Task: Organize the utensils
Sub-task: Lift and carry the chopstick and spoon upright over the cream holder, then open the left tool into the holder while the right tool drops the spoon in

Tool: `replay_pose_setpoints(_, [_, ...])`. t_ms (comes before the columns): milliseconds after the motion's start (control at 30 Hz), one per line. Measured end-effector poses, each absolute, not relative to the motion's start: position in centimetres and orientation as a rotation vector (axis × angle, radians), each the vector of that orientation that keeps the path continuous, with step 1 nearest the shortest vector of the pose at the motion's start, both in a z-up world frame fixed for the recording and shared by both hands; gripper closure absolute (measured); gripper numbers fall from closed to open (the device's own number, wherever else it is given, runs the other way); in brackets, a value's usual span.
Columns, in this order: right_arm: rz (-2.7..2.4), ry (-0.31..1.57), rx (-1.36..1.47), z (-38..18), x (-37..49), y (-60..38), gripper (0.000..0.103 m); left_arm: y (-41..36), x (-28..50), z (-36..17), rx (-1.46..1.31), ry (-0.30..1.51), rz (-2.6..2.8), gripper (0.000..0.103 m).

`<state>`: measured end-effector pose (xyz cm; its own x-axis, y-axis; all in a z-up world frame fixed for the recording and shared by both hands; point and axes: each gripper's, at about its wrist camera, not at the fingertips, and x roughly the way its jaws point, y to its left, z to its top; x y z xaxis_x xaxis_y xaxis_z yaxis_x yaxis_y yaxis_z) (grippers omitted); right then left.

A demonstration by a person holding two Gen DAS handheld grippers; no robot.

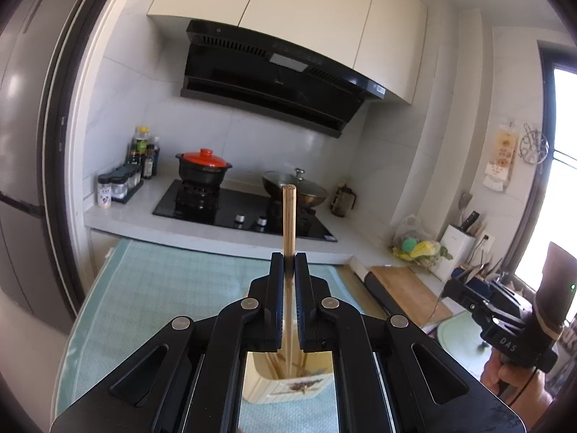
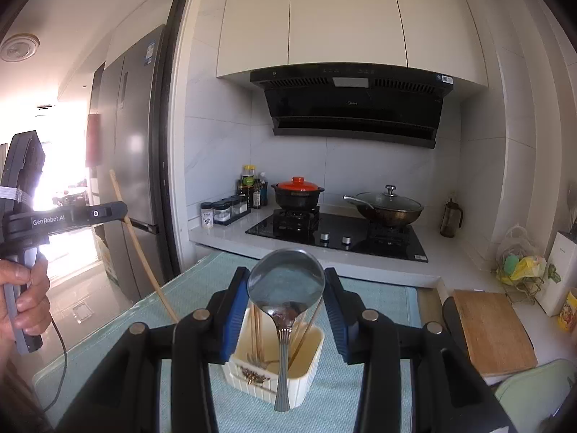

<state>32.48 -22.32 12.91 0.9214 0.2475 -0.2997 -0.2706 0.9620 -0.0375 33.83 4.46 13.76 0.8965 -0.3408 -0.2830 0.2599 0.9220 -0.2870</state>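
- Chopstick point(image 1: 289, 216): pale wood, upright, blunt end uppermost; clamped between the two black fingers of the left gripper point(image 1: 289, 257), whose jaws are pressed narrow on it. Its lower part runs down towards the holder below. In the right wrist view the same stick point(image 2: 139, 245) shows slanted beside the left gripper's body point(image 2: 65, 216).
- Spoon point(image 2: 285, 288): polished metal, bowl uppermost, ribbed handle pointing down over the holder's front wall. It sits between the blue-padded fingers of the right gripper point(image 2: 286, 281), whose jaws stand part-way apart. Whether the pads press on the bowl cannot be told.
- Utensil holder point(image 2: 306, 371): cream, ribbed, rectangular, with a brown printed motif on its front; it stands on the mat directly under both grippers and has several more chopsticks leaning inside it.
- Mat point(image 2: 378, 310): pale teal, textured, covering the near surface.
- Hand point(image 2: 29, 299): wrapped round the left gripper's handle, with a black cable hanging below.
- Cutting board point(image 2: 494, 328): wooden, lying right of the mat.
- Hob point(image 2: 335, 232): black glass, set in the white counter beyond the mat, with two knobs at its front.
- Clay pot point(image 2: 297, 195): black with an orange lid, on the left burner.
- Wok point(image 2: 387, 207): dark, under a glass lid, on the right burner.
- Spice jars point(image 2: 223, 213): ranked left of the hob, with dark bottles behind.
- Range hood point(image 2: 353, 104): black, under white cabinets.
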Motion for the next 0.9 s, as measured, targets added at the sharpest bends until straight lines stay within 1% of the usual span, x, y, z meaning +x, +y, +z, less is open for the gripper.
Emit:
replay_pose_setpoints(100, [0.263, 0.282, -0.064, 13.0, 34.9, -22.2, 0.061, 3.0, 36.2, 13.1, -0.213, 0.337, -0.303, 0.099])
replay_pose_setpoints(267, [0.284, 0.331, -0.022, 10.7, 39.1, -21.7, 0.061, 0.6, 40.2, 9.9, -0.187, 0.439, -0.311, 0.099])
replay_pose_setpoints(600, [0.295, 0.559, 0.01, 2.0, 45.3, -21.4, 0.061, -2.6, 45.7, 2.3, -0.172, 0.647, -0.326, 0.099])
replay_pose_setpoints(767, [0.265, 0.666, 0.042, -1.1, 48.1, -22.0, 0.061, -4.1, 48.0, -0.4, -0.18, 0.73, -0.326, 0.099])
replay_pose_setpoints(900, [0.232, 0.733, 0.075, -2.7, 50.1, -22.9, 0.061, -4.9, 49.4, -1.4, -0.163, 0.775, -0.305, 0.097])
